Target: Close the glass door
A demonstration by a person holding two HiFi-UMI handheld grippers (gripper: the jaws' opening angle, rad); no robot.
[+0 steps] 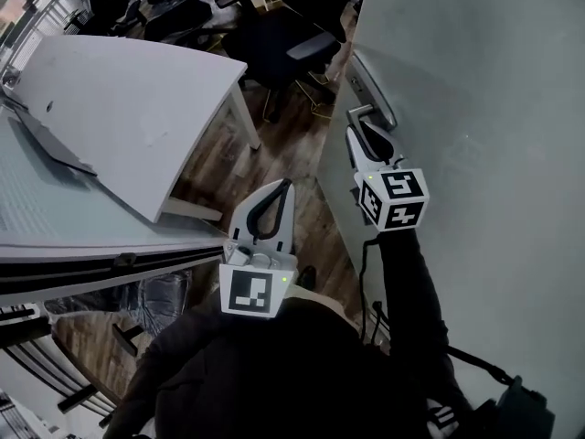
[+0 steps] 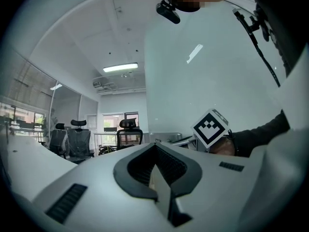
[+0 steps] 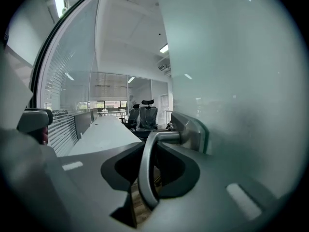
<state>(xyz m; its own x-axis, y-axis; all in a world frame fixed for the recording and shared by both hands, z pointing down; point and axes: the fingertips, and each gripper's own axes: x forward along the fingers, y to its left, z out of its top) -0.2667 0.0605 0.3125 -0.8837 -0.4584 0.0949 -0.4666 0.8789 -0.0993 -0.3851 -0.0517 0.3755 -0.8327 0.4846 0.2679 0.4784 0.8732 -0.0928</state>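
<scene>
**A:** Nearest item first. Left tongs?

**B:** Held in against the chest, pointing away from the body. The jaws are pressed together with nothing between them. It is idle. My judgement is that it is tucked in to stay out of the door's swing.

**A:** Right tongs?

**B:** The arm is stretched forward. The jaws are clamped on the lever handle, which runs down between them. The grip sits on the lever's free length, away from the backplate. I judge that spot is chosen for leverage when drawing the leaf round.

**A:** Where is the task's thing?

**B:** The frosted glass door fills the right side of the head view. Its edge stands free over the wooden floor, and no frame shows against that edge. I judge the door open and the closing not yet done.

**A:** Farther out?

**B:** A white worktop lies left of the door edge, apart from it. Black office chairs stand beyond, at the top of the head view.

**A:** Counts.

**B:**
- Tongs: 2.
- Marker cubes: 2, one on each tongs.
- Glass door: 1.
- Lever handle: 1.
- Backplate: 1.
- White worktop: 1 in the head view.
- Office chairs: 3 in the left gripper view. The cluster in the head view is too tangled to count.
- Lit ceiling strip light: 1.
</scene>
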